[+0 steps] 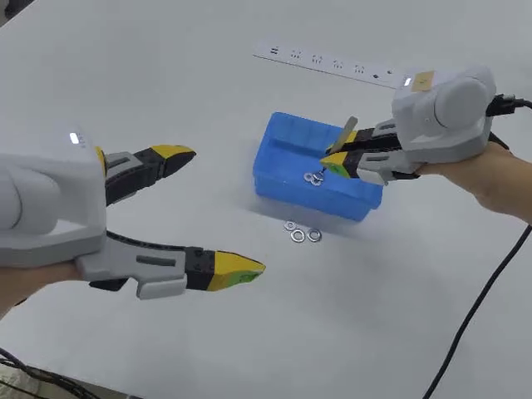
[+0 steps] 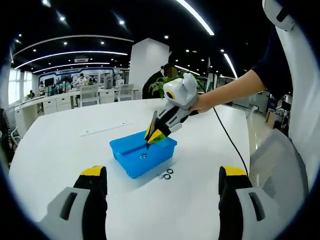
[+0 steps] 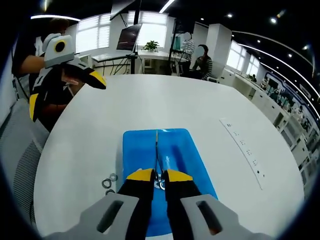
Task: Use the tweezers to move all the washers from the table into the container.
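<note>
step: release into bin | right gripper [image 1: 337,160] clamped on tweezers [image 1: 347,130], tips low in blue container [image 1: 283,140] by washers [image 1: 314,178] | three washers [image 1: 301,233] on table [image 1: 166,75] beside its near wall | left gripper [image 1: 220,210] spread wide, idle | squeeze to be eased only with tips kept low, so bounce-out is avoided

The right tongs [image 1: 337,154] hide the middle of the tweezers [image 1: 347,131], whose tips are indistinct.

Open table [image 1: 166,75] lies left of the container [image 1: 287,187] — washers [image 1: 301,233] at its front wall, power strip [image 1: 332,65] behind, cable [image 1: 475,310] trailing right.
</note>
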Demonstrator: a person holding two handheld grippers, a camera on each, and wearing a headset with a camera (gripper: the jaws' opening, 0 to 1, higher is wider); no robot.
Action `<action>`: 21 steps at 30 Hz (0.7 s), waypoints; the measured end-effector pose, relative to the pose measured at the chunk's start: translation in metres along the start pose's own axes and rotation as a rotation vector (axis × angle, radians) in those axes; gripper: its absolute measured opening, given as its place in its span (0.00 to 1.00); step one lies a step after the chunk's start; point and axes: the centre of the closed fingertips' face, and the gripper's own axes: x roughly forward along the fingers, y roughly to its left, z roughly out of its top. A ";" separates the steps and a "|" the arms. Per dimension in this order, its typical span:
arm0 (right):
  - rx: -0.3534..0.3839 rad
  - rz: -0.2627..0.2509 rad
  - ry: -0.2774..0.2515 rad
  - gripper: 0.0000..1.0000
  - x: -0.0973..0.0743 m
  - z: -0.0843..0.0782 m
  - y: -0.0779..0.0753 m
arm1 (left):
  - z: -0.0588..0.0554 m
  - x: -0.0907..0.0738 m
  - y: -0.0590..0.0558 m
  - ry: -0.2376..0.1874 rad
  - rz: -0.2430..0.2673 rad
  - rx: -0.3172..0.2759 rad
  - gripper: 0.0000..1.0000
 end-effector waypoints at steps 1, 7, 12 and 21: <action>-0.010 0.009 0.002 0.09 -0.001 0.002 0.003 | -0.002 0.003 0.008 0.031 0.024 0.033 0.90; -0.032 0.028 0.009 0.08 -0.002 0.009 0.012 | 0.021 0.025 0.022 -0.033 0.019 0.016 0.75; -0.049 0.036 0.009 0.08 -0.003 0.012 0.015 | 0.034 0.051 0.024 -0.028 -0.025 0.053 0.69; -0.053 0.059 0.004 0.08 -0.009 0.015 0.023 | 0.033 0.090 0.023 0.063 -0.106 0.110 0.57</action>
